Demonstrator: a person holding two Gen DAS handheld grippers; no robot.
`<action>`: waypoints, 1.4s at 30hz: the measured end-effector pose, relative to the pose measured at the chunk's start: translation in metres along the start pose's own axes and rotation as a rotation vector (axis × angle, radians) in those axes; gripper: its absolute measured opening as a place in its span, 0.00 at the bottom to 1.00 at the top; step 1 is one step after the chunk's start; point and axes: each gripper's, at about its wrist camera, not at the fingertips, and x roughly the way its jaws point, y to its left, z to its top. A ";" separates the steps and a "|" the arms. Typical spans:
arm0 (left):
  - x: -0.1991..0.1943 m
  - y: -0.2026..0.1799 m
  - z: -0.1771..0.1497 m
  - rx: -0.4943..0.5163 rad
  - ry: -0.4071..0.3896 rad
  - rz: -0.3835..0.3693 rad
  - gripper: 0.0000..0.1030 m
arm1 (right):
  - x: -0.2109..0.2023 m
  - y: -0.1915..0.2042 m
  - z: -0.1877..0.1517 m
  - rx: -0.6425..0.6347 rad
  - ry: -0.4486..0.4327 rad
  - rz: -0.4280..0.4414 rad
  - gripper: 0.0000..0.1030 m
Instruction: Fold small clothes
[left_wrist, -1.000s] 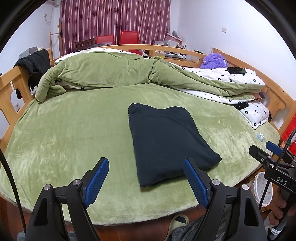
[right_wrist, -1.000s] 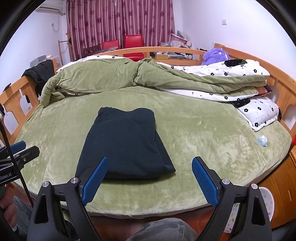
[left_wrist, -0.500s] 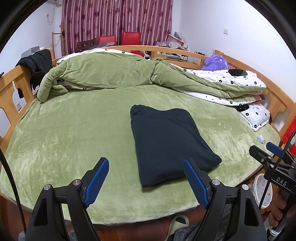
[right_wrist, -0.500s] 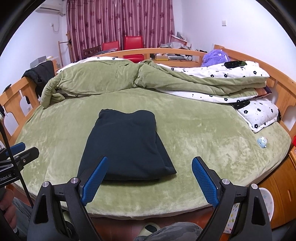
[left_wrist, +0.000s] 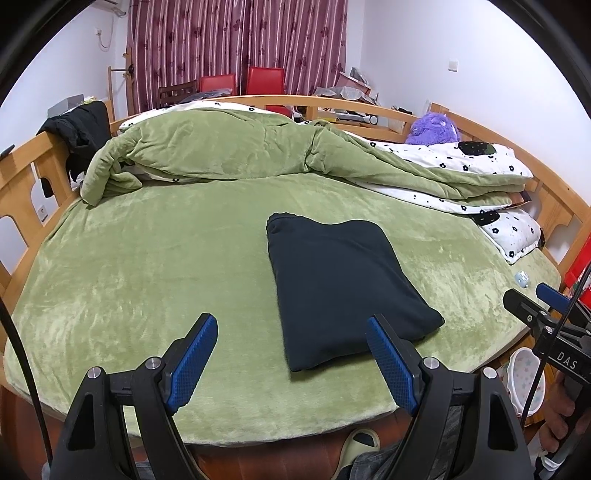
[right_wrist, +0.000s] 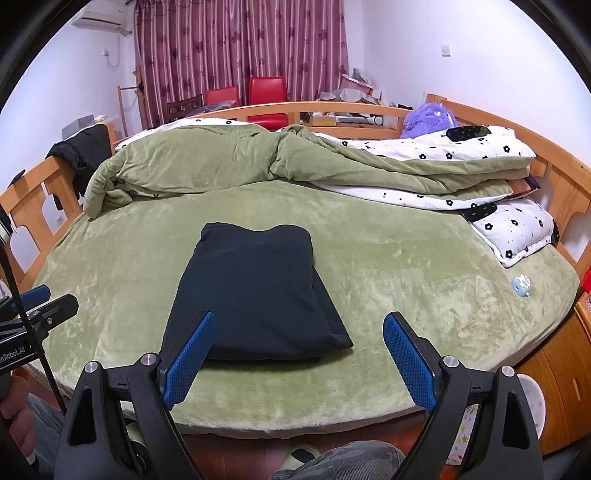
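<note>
The slipper (right_wrist: 303, 453) on the floor is cut off behind a knee (right_wrist: 354, 461).

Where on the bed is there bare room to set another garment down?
Bare sheet lies left of the folded dark garment, up to the wooden rail. A narrower strip runs right of it, toward the small toy. The heaped duvet crowds the far side.

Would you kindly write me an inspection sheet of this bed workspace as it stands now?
Surface: green bed cover, smooth in front.
Job's things: dark garment folded into a flat rectangle, lying free.
Clutter: heaped green quilt, floral pillow, purple plush, small blue toy.
Grippers: left gripper and right gripper open, holding nothing.
Cables: black cable at the left edge.
Surroundings: wooden bed rail, maroon curtains, red chairs.
</note>
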 end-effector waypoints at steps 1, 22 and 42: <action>-0.002 0.001 0.000 0.000 -0.002 0.001 0.79 | -0.001 0.000 0.000 0.001 0.000 0.001 0.88; -0.019 0.004 0.000 0.006 -0.022 0.007 0.79 | -0.015 0.004 -0.004 0.005 -0.011 0.006 0.88; -0.033 0.007 -0.009 0.005 -0.026 0.010 0.80 | -0.025 0.008 -0.006 0.015 -0.020 0.008 0.88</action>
